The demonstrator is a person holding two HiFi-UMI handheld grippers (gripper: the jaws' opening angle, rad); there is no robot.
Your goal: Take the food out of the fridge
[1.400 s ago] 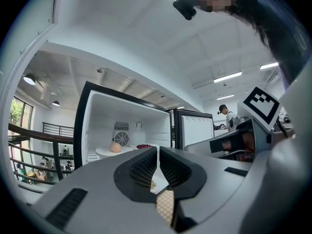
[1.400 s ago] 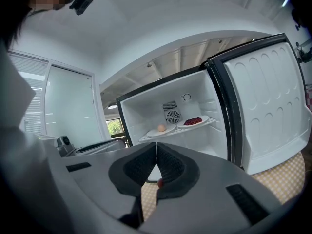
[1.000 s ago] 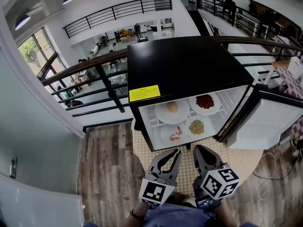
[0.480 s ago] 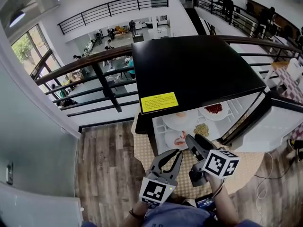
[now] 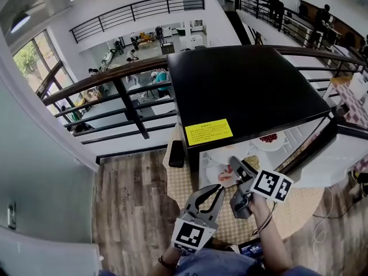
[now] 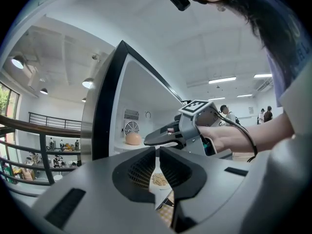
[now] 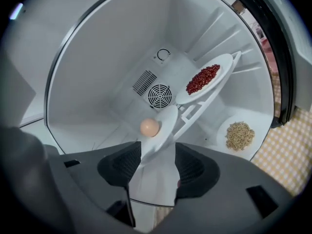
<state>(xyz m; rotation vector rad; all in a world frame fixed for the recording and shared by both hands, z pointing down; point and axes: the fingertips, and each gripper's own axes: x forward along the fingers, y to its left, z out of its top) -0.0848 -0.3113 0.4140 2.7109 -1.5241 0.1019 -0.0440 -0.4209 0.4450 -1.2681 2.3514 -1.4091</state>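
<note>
The black mini fridge (image 5: 241, 85) stands open with white plates of food on its shelves. In the right gripper view I see a bun (image 7: 150, 127) on a plate (image 7: 165, 118), red food (image 7: 202, 78) and grains (image 7: 240, 134). My right gripper (image 7: 157, 152) reaches into the opening, rolled to one side. Its jaws are opening, and the near rim of the bun plate lies between the pads without being pressed. In the head view it (image 5: 236, 165) hovers over a shrimp plate (image 5: 221, 176). My left gripper (image 5: 217, 190) waits shut and empty in front of the fridge.
The fridge door (image 5: 339, 165) hangs open at the right. A woven mat (image 5: 184, 183) lies under the fridge on the wood floor (image 5: 126, 200). A black railing (image 5: 115, 91) runs behind at the left, with an atrium below.
My right gripper has moved forward from beside the left one into the fridge opening, rolled over and opened its jaws. The left gripper has shifted slightly forward.
</note>
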